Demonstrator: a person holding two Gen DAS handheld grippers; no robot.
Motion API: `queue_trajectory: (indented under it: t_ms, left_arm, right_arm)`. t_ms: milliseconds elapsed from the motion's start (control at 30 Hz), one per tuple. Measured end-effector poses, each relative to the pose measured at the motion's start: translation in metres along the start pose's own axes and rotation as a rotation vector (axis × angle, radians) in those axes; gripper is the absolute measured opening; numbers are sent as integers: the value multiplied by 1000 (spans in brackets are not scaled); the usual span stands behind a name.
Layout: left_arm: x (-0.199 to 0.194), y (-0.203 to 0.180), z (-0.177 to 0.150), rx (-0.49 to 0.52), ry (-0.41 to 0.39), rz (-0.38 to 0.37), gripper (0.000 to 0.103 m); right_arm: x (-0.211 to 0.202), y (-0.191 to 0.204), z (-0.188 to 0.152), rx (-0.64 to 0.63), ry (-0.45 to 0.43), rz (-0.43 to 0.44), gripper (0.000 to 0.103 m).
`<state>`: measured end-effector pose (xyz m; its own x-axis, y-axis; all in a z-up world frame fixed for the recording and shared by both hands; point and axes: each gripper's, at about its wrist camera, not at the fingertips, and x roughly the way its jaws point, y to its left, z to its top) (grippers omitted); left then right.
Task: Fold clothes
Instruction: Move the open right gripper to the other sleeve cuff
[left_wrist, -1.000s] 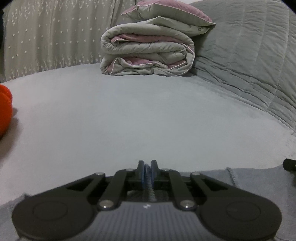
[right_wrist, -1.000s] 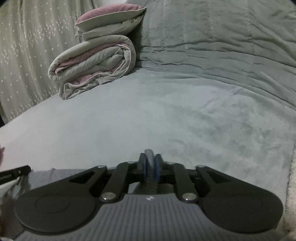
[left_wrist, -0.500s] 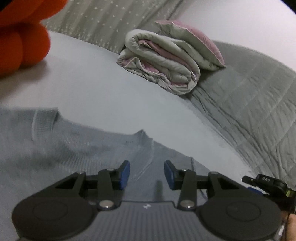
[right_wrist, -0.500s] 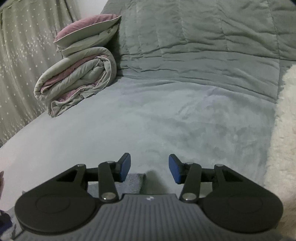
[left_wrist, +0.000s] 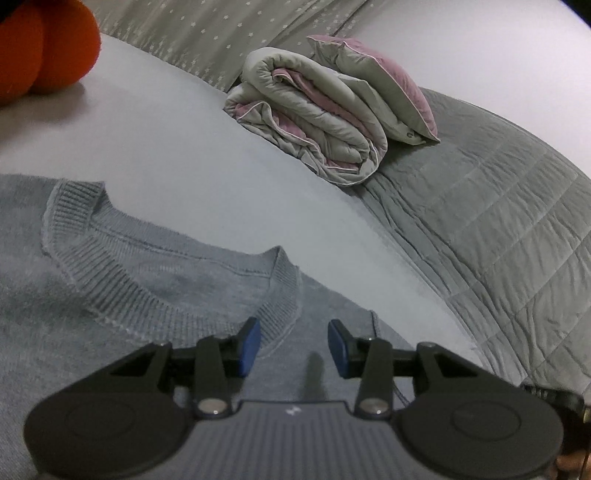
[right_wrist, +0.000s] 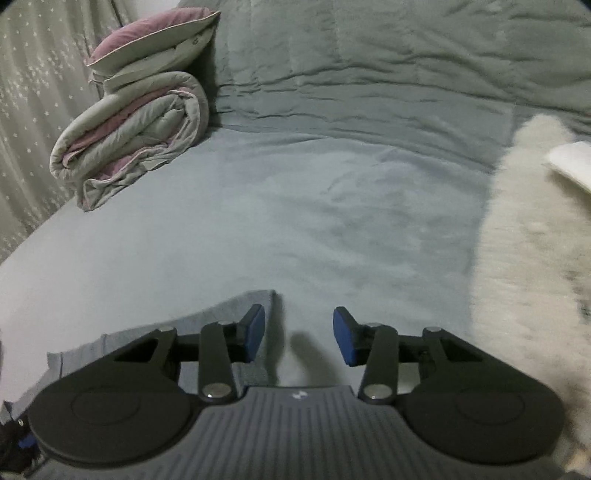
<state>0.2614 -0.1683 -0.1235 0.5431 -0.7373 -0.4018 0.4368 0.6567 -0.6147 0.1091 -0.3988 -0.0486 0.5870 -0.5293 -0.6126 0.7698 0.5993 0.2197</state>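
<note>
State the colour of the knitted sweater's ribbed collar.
Light grey-blue ribbed collar, matching the knitted sweater; clearest in the left wrist view.

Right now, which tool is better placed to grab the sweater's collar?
Left. The left tool hangs open right over the sweater, beside its ribbed collar. The right tool, jaws closing on nothing, sits at the sweater's outer edge, mostly over bare bed sheet.
</note>
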Motion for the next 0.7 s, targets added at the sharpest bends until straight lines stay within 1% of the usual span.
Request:
queue_trajectory:
  t_ms: [67,100,200,267,467,700]
  left_arm:
    - [0,-1,0,1,1,1,42]
    - [0,-1,-1,3,2,2,42]
    - [0,-2,-2,3,1,2,42]
    - [0,-3,-2,2,2,1,42]
    - [1,-2,-2,1,3,-3,42]
    - [1,-3,-2,2,2,-3,42]
  right_arm:
    - [-4,-1,-8,-21,-4,-40,44]
    - [-4,-2,-13,-25,1,-41,44]
    - [-2,-2,-27,-29,18,6,44]
    - [1,3,-36,-71,11,25,44]
    - [2,12,-45,-197,-14,55,45]
    - [1,10,-45,-187,-29,125,45]
